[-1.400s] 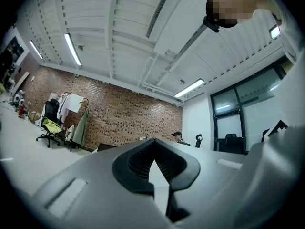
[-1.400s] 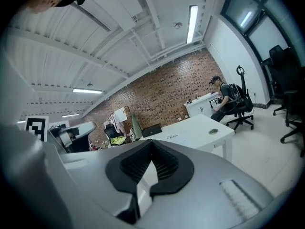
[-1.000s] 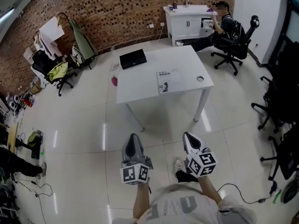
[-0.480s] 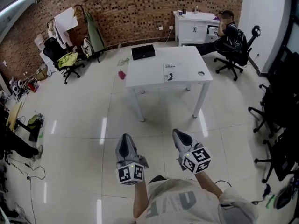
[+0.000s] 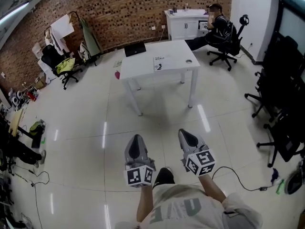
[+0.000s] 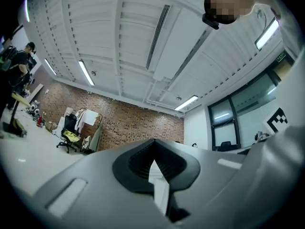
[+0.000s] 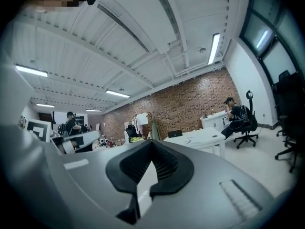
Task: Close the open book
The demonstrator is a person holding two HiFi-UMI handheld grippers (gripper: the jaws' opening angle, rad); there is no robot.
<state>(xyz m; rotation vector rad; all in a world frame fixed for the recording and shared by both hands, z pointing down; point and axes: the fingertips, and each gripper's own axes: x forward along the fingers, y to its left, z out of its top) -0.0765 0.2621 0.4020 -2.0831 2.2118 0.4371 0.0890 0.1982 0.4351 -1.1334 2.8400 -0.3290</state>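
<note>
Book point(image 5: 161, 63) on white table point(image 5: 143, 67), upper centre of the head view, well apart from both tools. It lies flat near the table's near edge, roughly mid-width. Too small here to tell whether its pages are open. Flat black item point(image 5: 135, 48) sits on the table's far left corner, apart from the book. Small round object point(image 5: 188, 61) lies right of the book, near the table's right edge.

Left gripper point(image 5: 137, 144) is low in the frame, left of centre, over glossy tiled floor point(image 5: 86, 142). Jaws pressed together, nothing between them. Its own view shows the two tips meeting, with ceiling and brick beyond. Marker cube point(image 5: 139, 176) sits at its rear, close to the person's torso.

Right gripper point(image 5: 188, 137) is beside it, right of centre, not touching the left one. Jaws likewise closed tip to tip, holding nothing. Its own view looks level across the room, with the table right of centre and a seated figure at far right.

Brick wall point(image 5: 119, 8) runs across the top. White cabinet point(image 5: 183, 23) stands against it, upper right. Seated person point(image 5: 217, 23) is in an office chair just right of the cabinet. Chairs draped with clothing point(image 5: 59, 63) stand at upper left. Black chairs point(image 5: 281, 113) line the right edge. Black cable point(image 5: 240, 182) trails on the floor, lower right.
</note>
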